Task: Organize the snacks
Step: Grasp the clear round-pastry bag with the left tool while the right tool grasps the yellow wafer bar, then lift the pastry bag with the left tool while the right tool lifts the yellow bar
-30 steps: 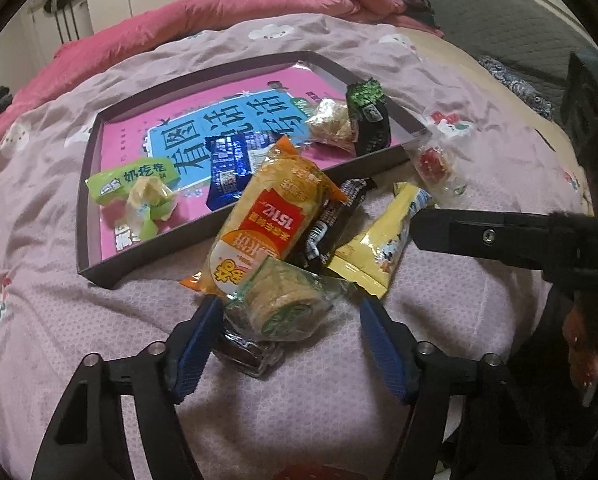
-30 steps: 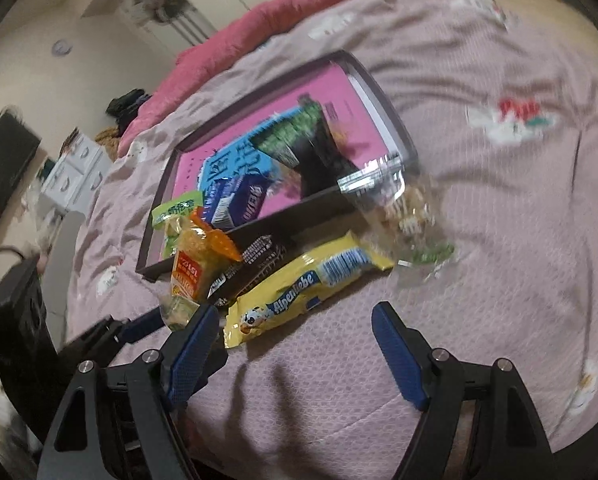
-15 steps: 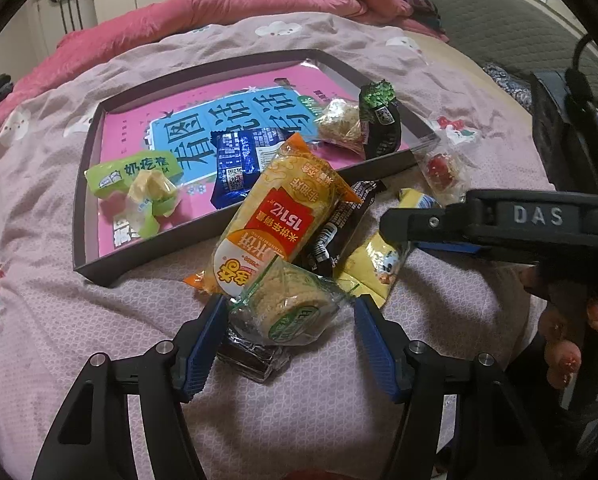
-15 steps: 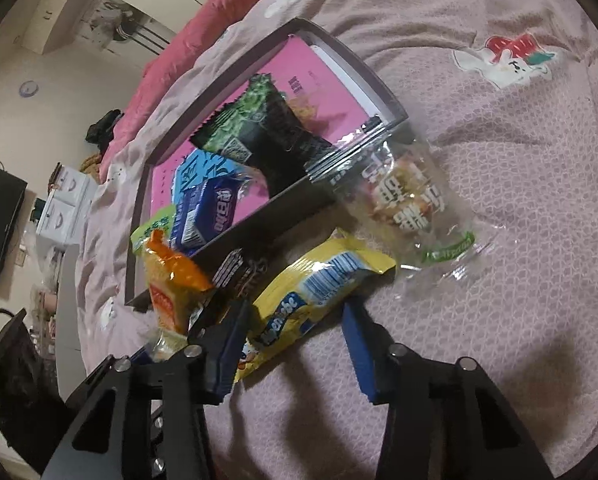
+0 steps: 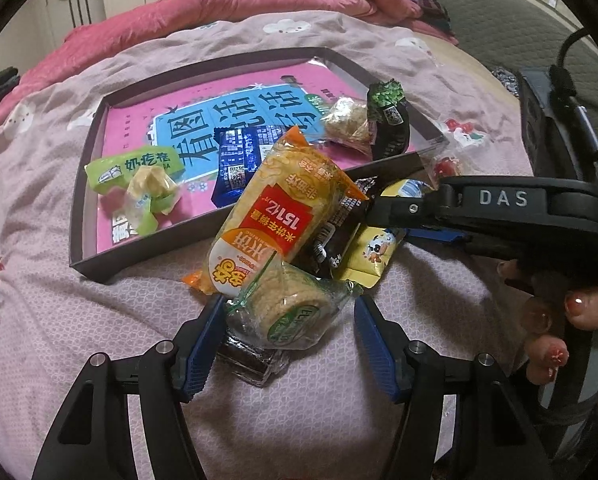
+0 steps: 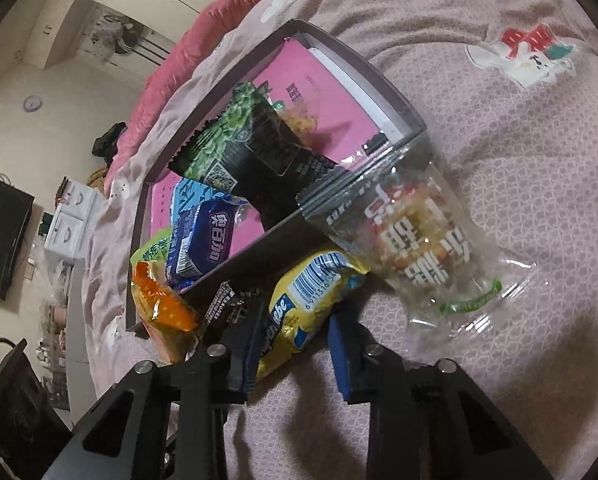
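Where jaws close, yellow Alpenliebe packet (image 6: 299, 312) lies half hidden.

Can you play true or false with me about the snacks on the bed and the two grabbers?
1. The yellow candy packet sits between the right gripper pads. True.
2. The box holds no snacks. False: several packets lie in it.
3. The left gripper has the round cracker pack between its pads. True.
4. The orange packet lies flat in the box. False: it leans across the box's front wall.
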